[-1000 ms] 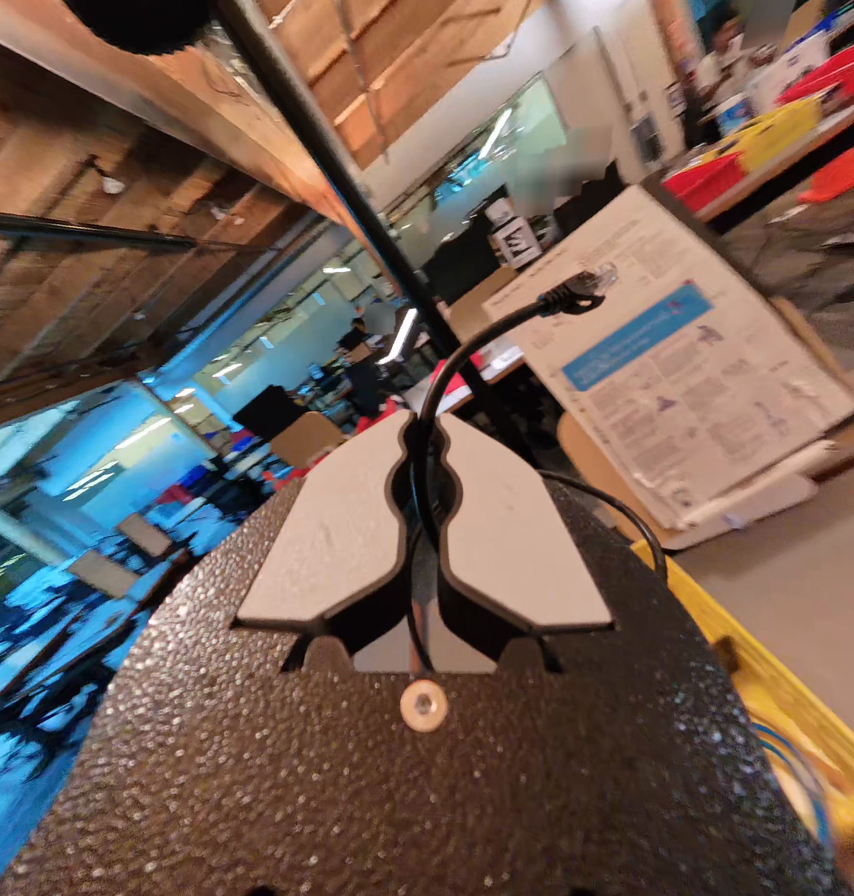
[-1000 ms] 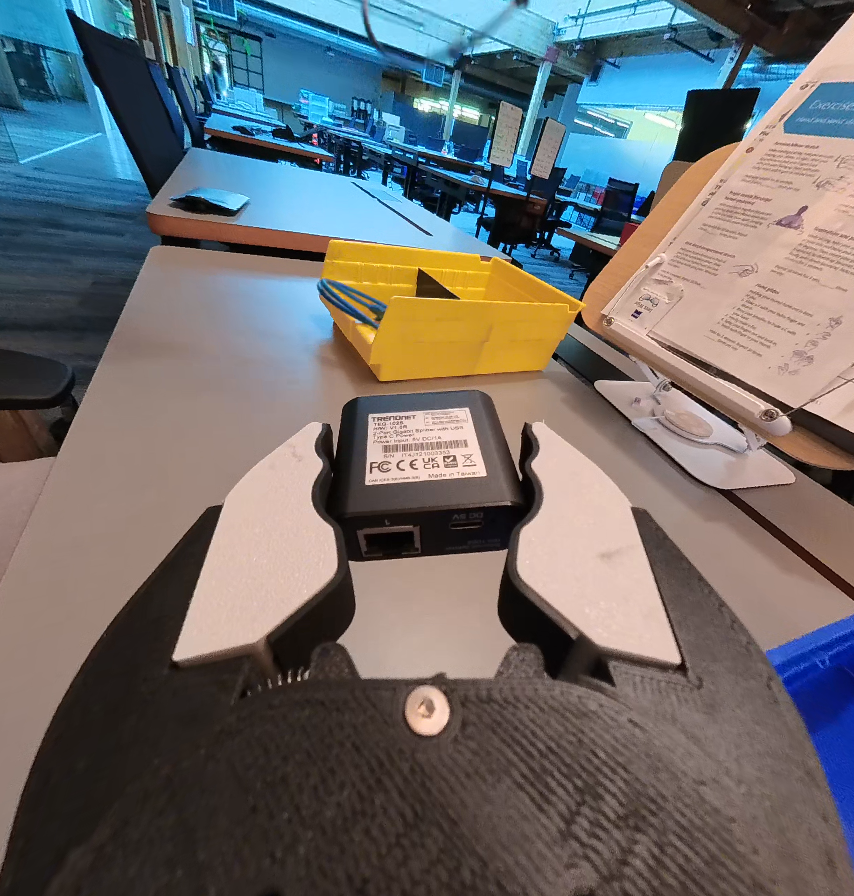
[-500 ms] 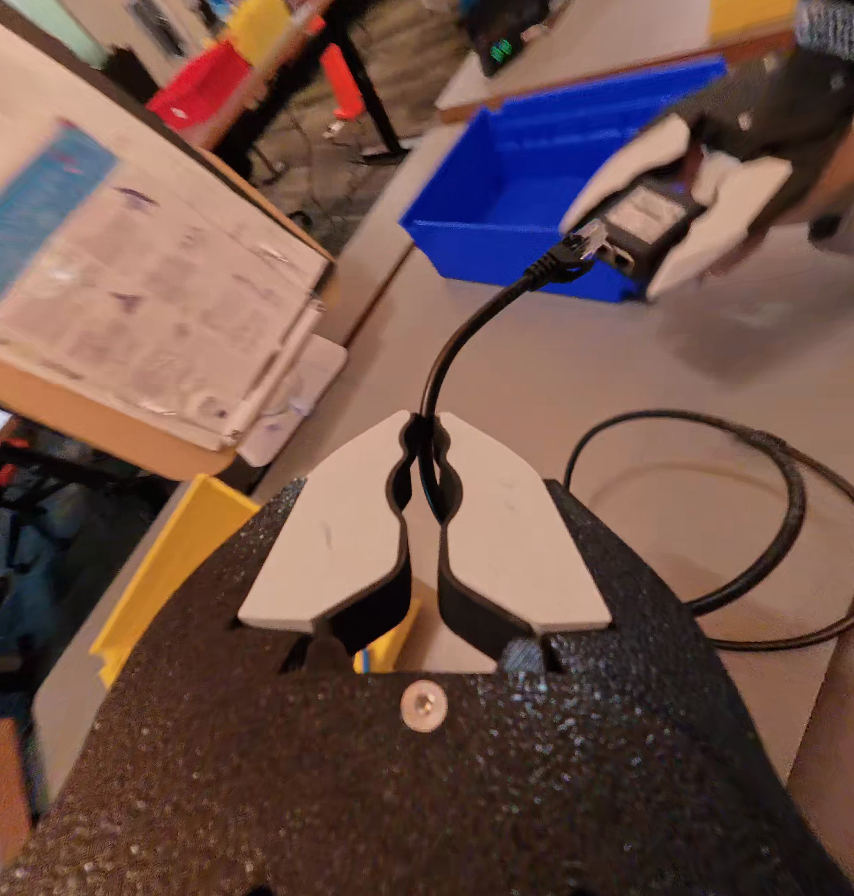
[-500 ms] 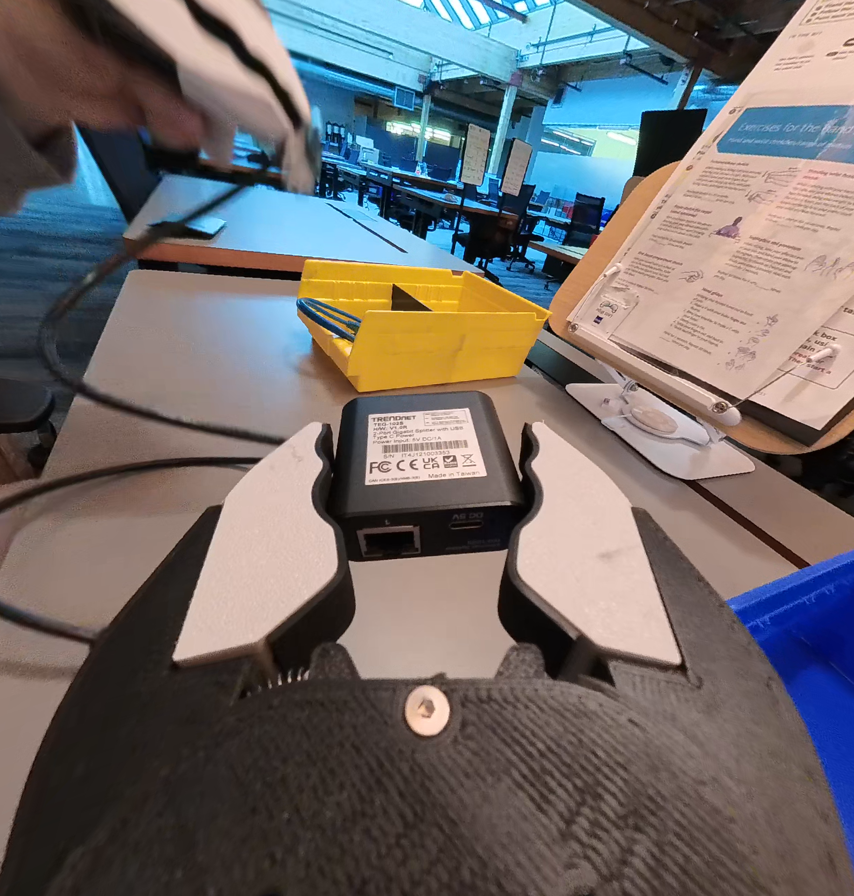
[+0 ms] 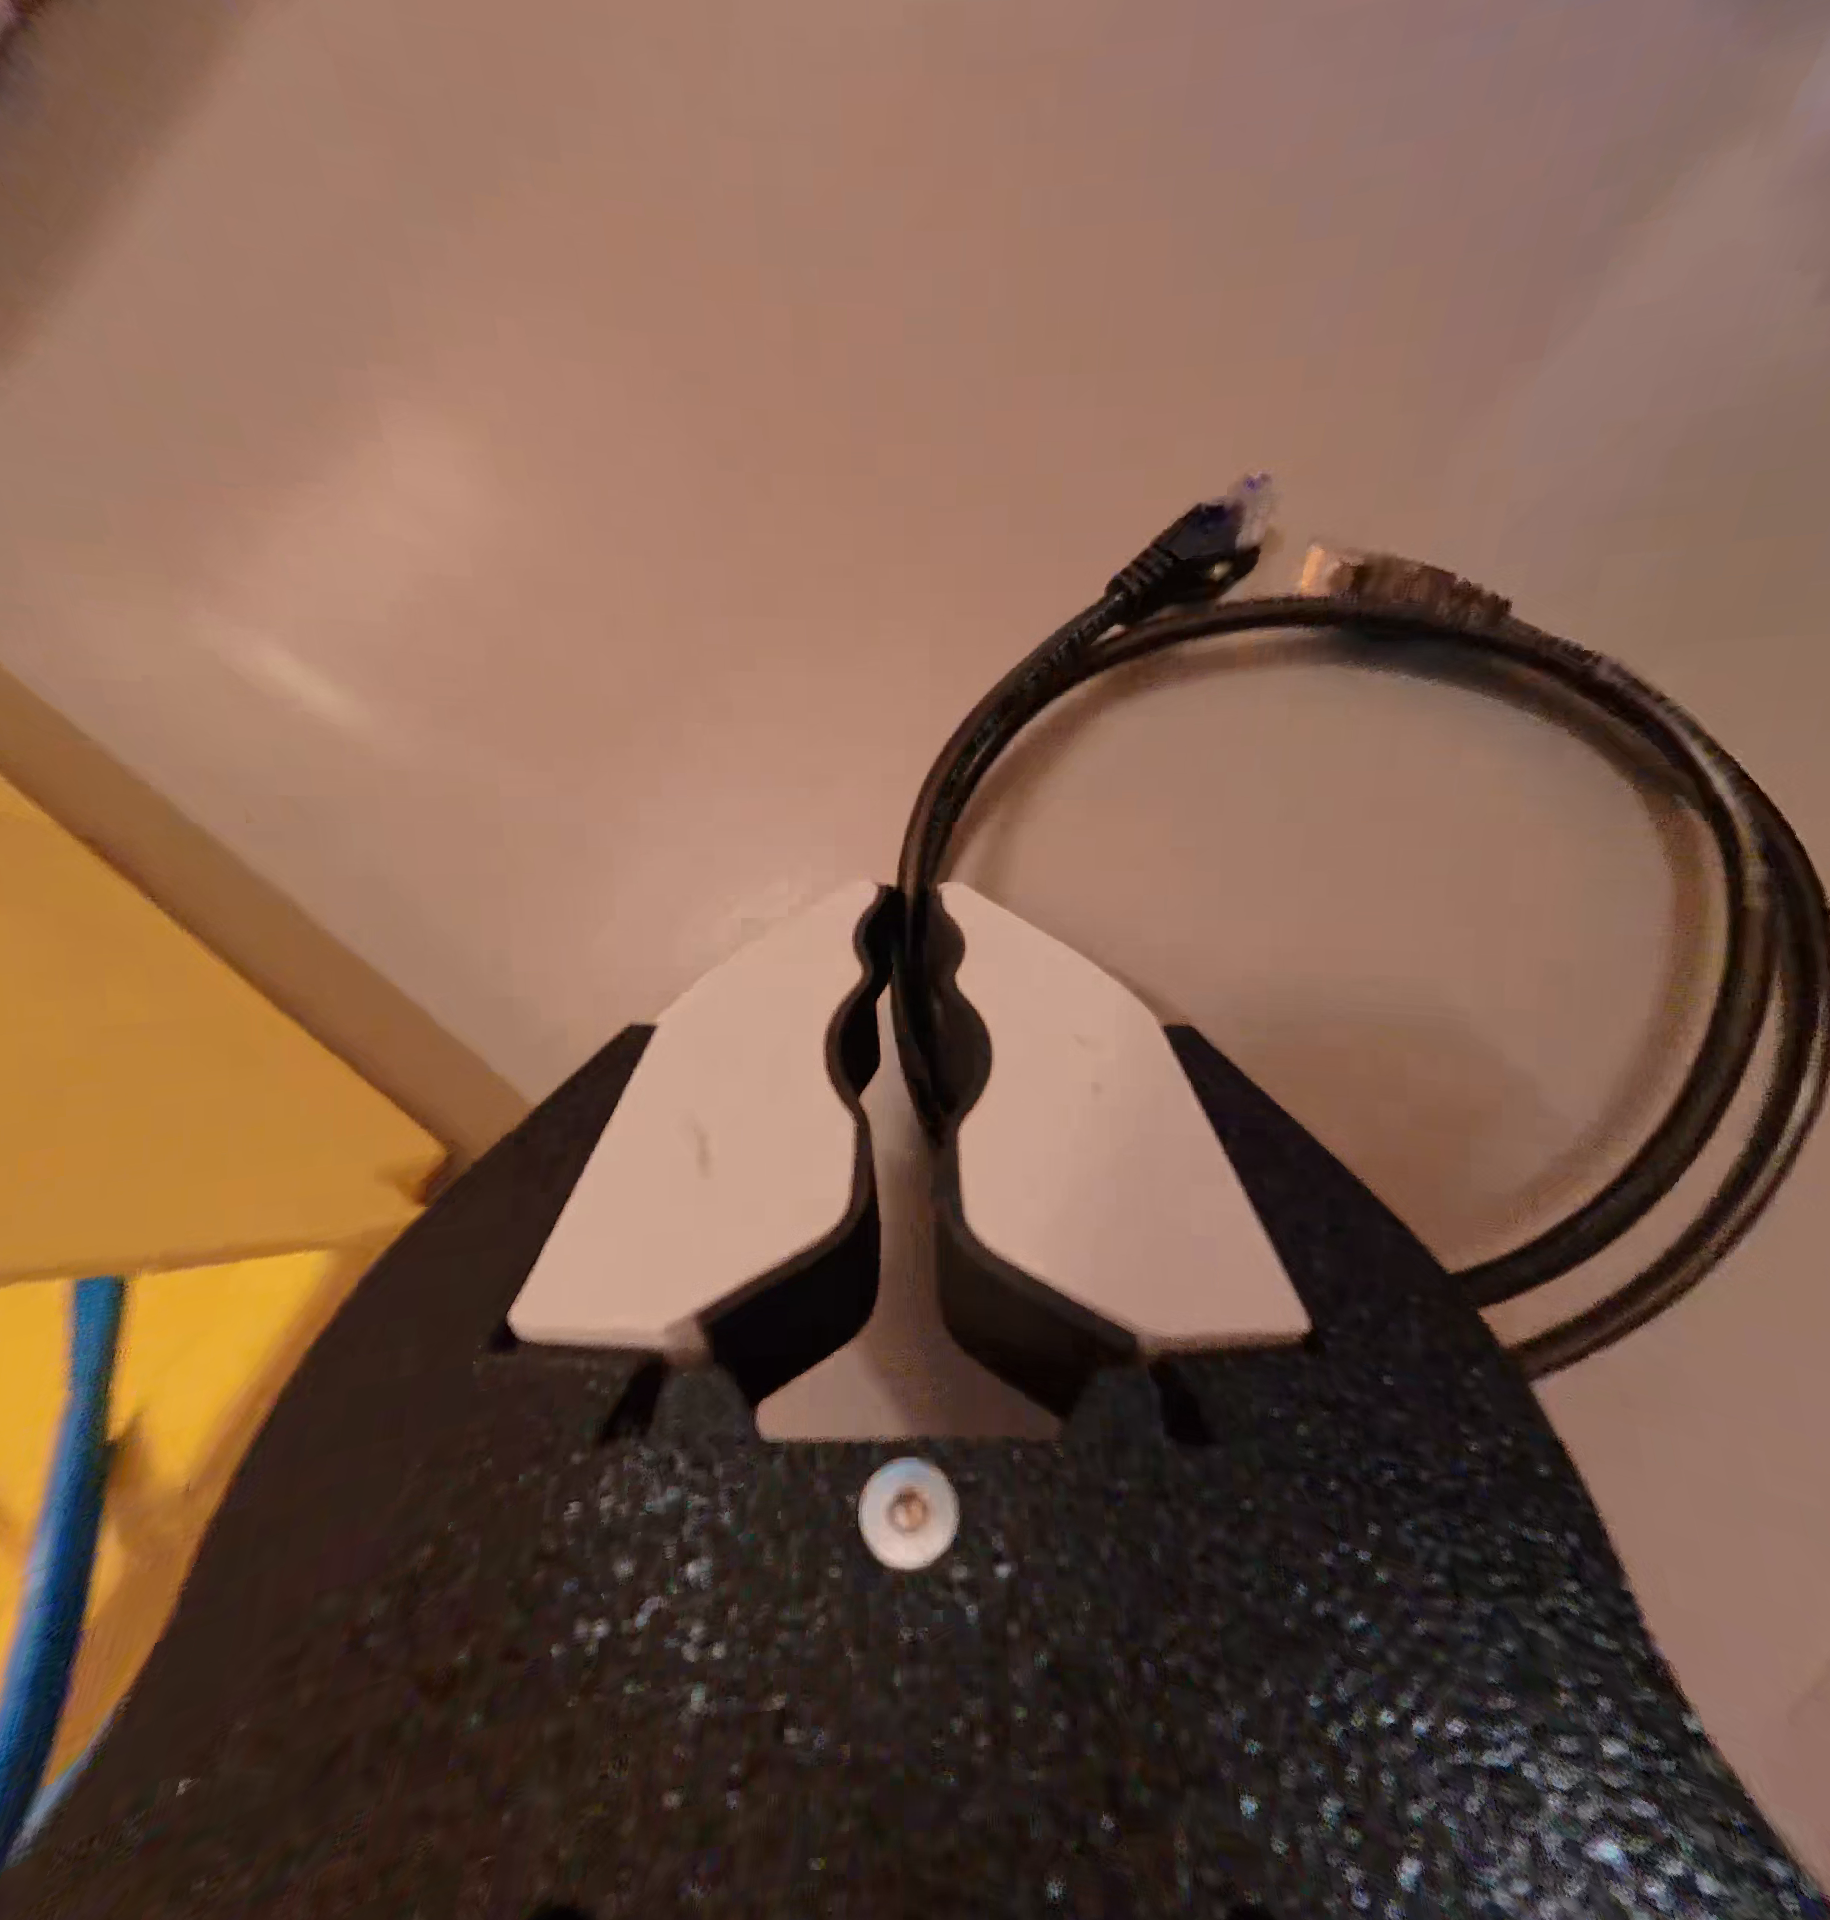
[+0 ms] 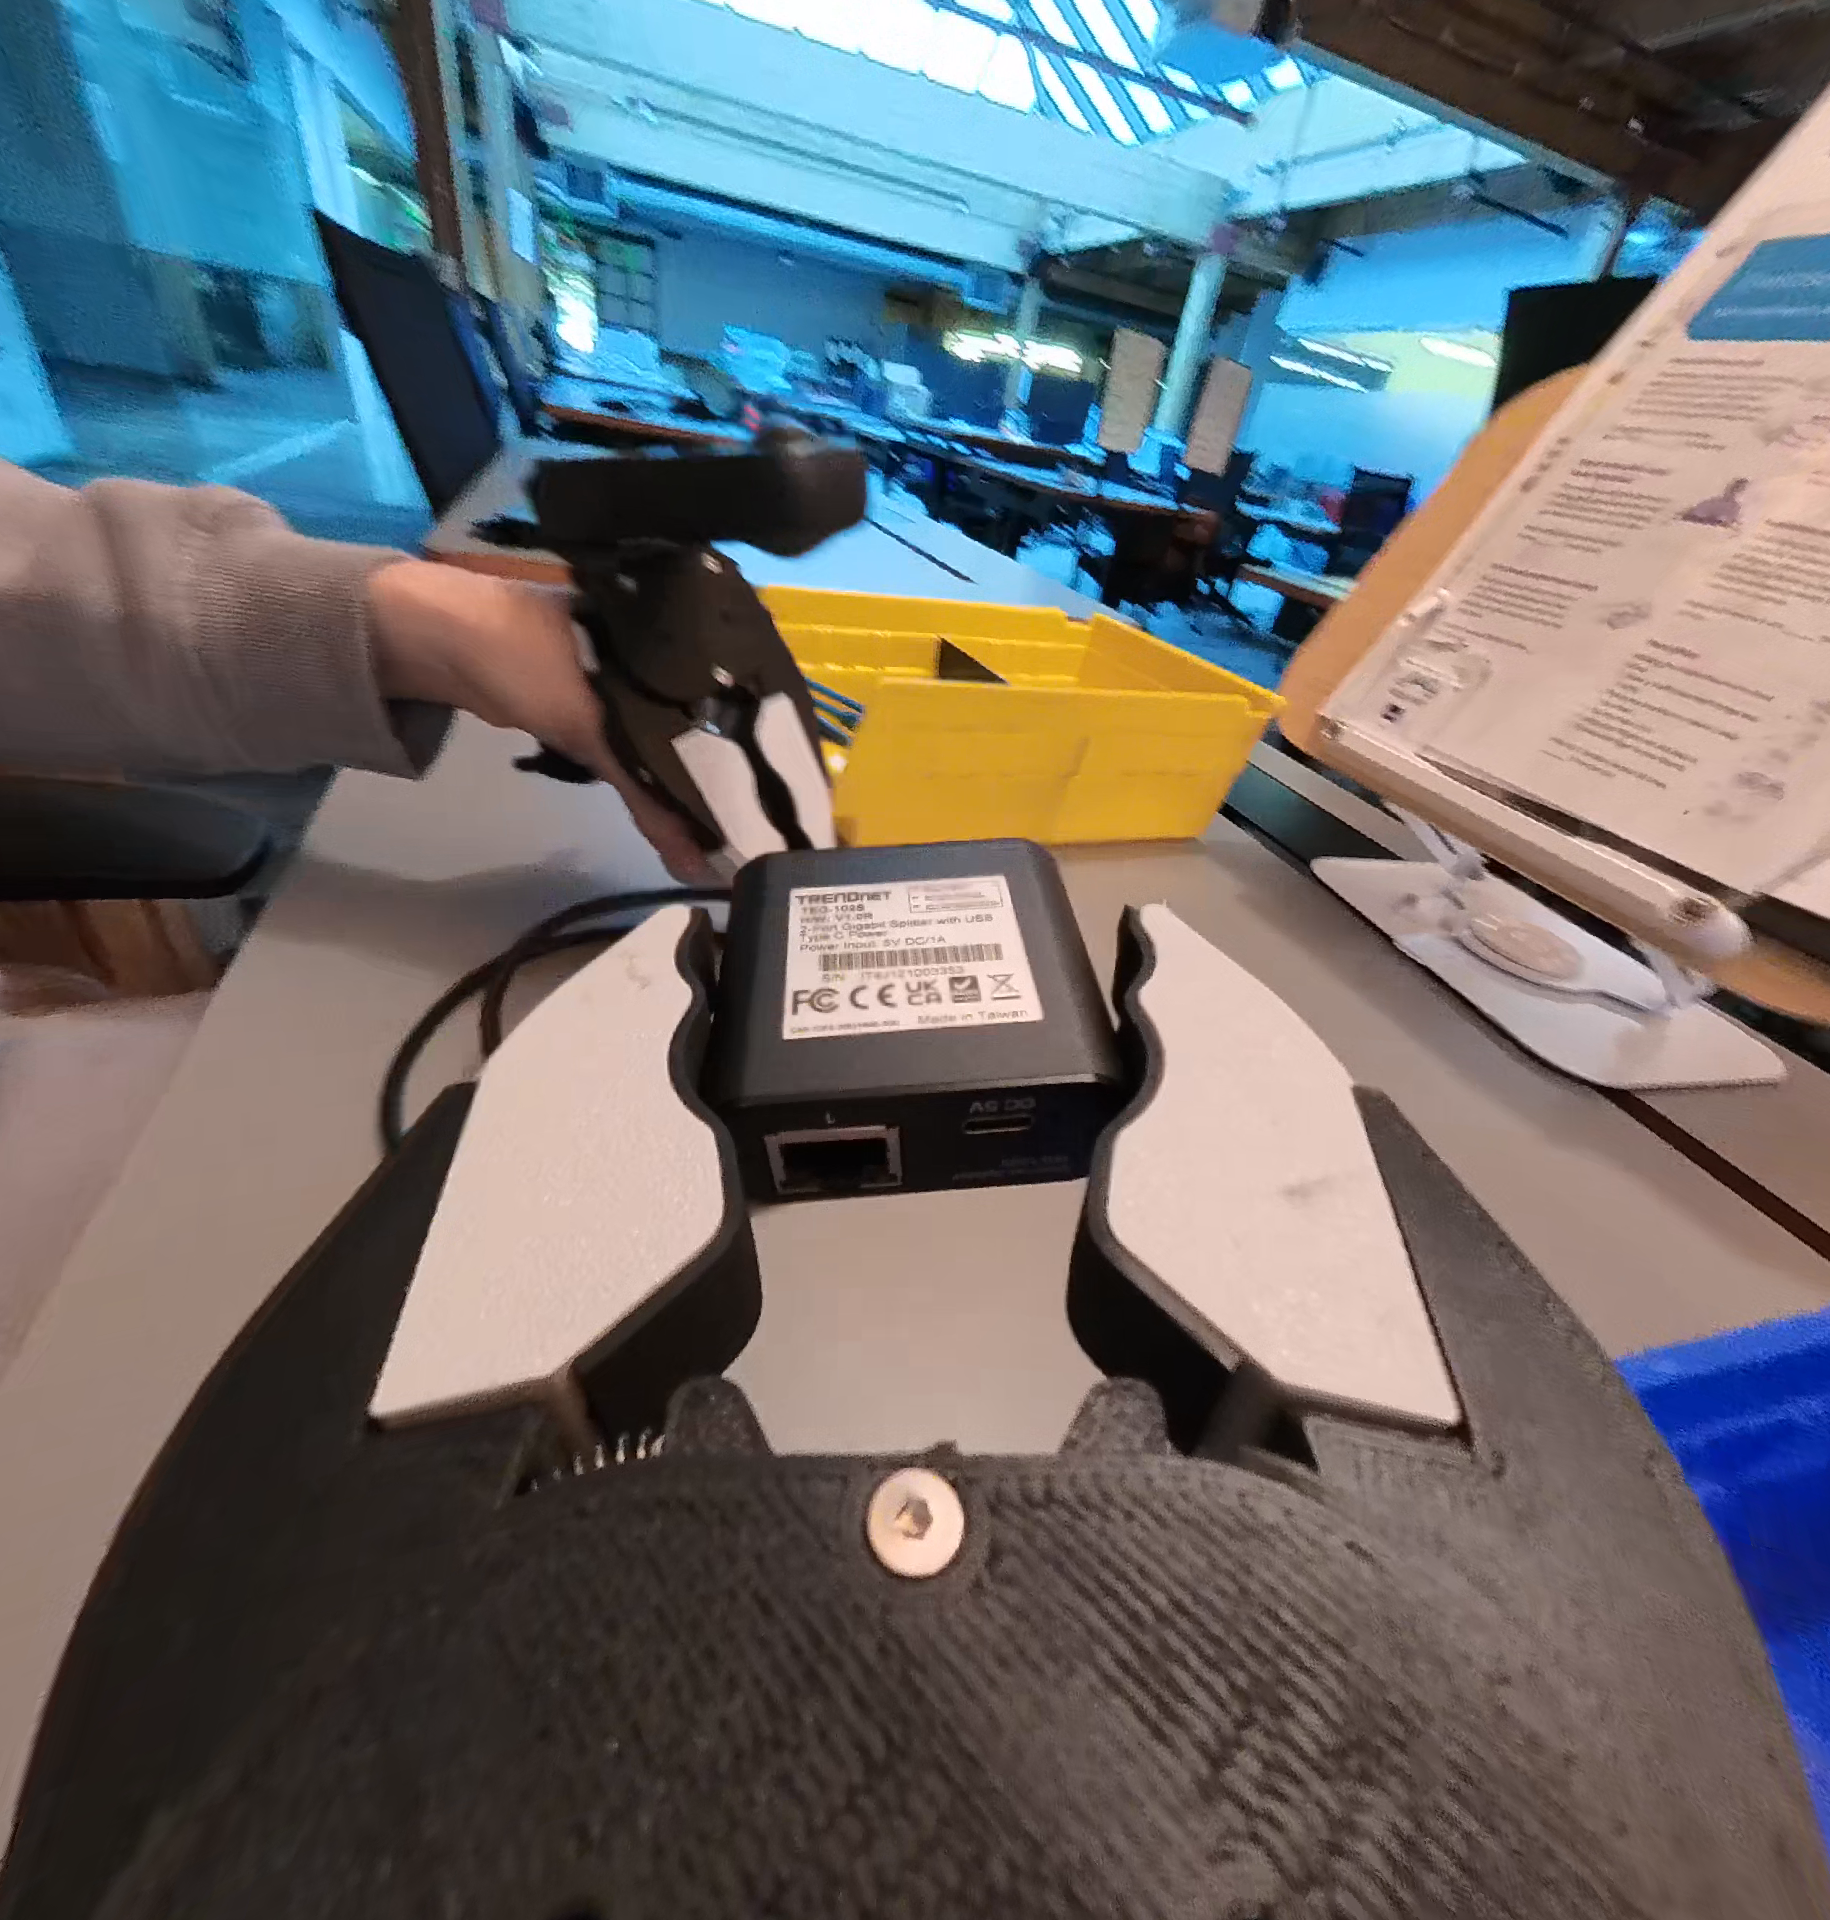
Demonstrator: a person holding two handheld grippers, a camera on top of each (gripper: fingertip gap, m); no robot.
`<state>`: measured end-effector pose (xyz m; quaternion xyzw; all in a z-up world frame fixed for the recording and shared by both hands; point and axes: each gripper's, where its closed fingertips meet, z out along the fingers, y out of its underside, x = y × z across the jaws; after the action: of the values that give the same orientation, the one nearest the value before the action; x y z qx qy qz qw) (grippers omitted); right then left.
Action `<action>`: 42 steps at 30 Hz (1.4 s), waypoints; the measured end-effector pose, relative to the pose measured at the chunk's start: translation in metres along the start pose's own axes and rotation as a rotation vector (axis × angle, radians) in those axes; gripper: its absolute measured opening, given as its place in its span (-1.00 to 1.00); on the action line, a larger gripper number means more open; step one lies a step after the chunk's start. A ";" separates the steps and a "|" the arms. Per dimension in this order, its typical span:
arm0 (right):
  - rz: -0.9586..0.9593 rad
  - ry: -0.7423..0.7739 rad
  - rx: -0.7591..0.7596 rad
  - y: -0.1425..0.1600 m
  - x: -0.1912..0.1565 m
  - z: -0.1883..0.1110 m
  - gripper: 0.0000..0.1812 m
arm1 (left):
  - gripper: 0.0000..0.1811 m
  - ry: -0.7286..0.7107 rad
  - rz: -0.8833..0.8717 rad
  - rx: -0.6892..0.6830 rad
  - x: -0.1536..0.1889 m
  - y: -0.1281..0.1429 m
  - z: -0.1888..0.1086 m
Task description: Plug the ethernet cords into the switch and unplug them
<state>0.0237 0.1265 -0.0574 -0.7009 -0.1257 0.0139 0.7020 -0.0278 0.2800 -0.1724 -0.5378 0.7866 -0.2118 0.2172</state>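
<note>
Black ethernet cord sits pinched between the nearly closed fingers of the left gripper, its loop and both plugs lying on the grey table beside the yellow bin. Over the table, the right gripper clamps the black switch by its sides, ports facing the camera.

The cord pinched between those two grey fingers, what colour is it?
Black. The cord shows best in the left wrist view, looping out from the left gripper over the table.
</note>
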 end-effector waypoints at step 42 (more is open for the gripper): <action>-0.261 -0.169 -0.157 0.017 -0.062 0.045 -0.13 | -0.73 1.012 -0.454 0.227 0.147 -0.102 -0.072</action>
<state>-0.0427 0.1590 -0.0846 -0.7278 -0.2748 -0.0284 0.6277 -0.0398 0.1150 -0.0727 -0.4982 0.6293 -0.5681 -0.1817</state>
